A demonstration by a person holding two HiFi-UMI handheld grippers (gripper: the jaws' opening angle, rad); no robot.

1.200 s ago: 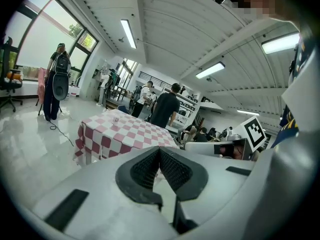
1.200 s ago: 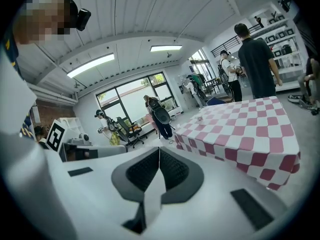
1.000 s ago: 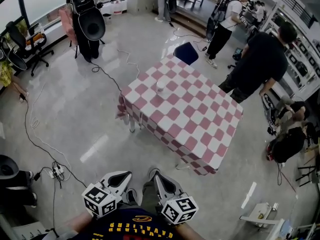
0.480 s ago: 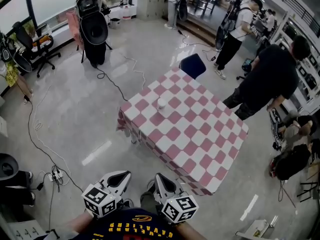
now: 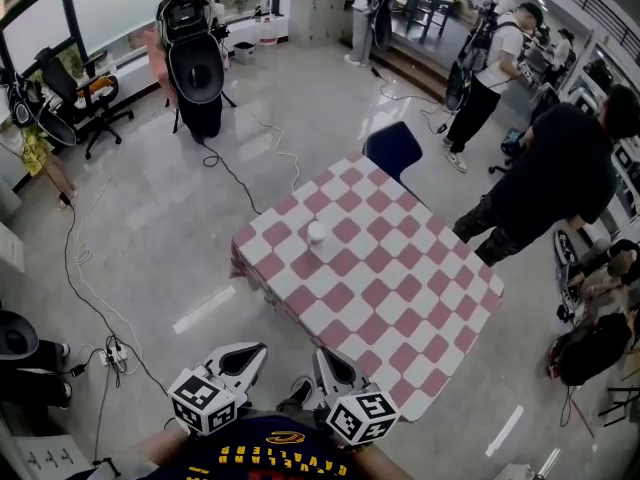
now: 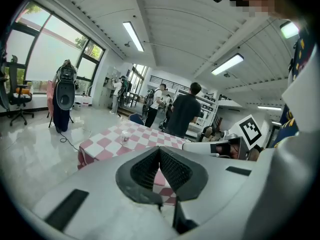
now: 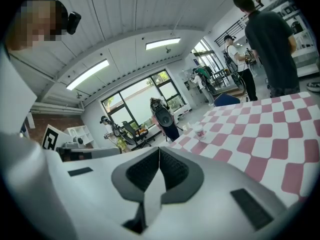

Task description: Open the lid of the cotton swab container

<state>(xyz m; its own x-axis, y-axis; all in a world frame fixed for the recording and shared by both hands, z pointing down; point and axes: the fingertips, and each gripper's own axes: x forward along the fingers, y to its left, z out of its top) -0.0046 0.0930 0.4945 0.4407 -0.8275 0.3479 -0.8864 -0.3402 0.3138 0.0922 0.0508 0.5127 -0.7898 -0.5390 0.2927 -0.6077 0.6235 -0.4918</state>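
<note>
Both of your tools are empty. The left gripper (image 6: pixel 160 153) has its ribbed jaws pressed together on nothing, and the right gripper (image 7: pixel 159 154) is clenched the same way. You hold both low and close to your body, well apart from the table.

The cotton swab container (image 5: pixel 316 231) is a small, pale, round tub. It stands upright and alone on the far left part of the table (image 5: pixel 405 303), near the left edge. It is too small here to make out the lid's seam or hinge.

It will probably be very light and made of thin, smooth plastic, so it is likely to slide or tip if pushed from one side. A sensible hold is one gripper around the lower body and the other on the lid's rim, with gentle pressure.

A red and white checked cloth (image 5: pixel 262 258) covers the table and hangs over its edges; it may let the tub skid. A dark blue chair (image 5: pixel 392 149) sits at the far side, and a person in black (image 5: pixel 555 173) stands at the right. The floor (image 5: pixel 150 218) is glossy grey with loose cables.
</note>
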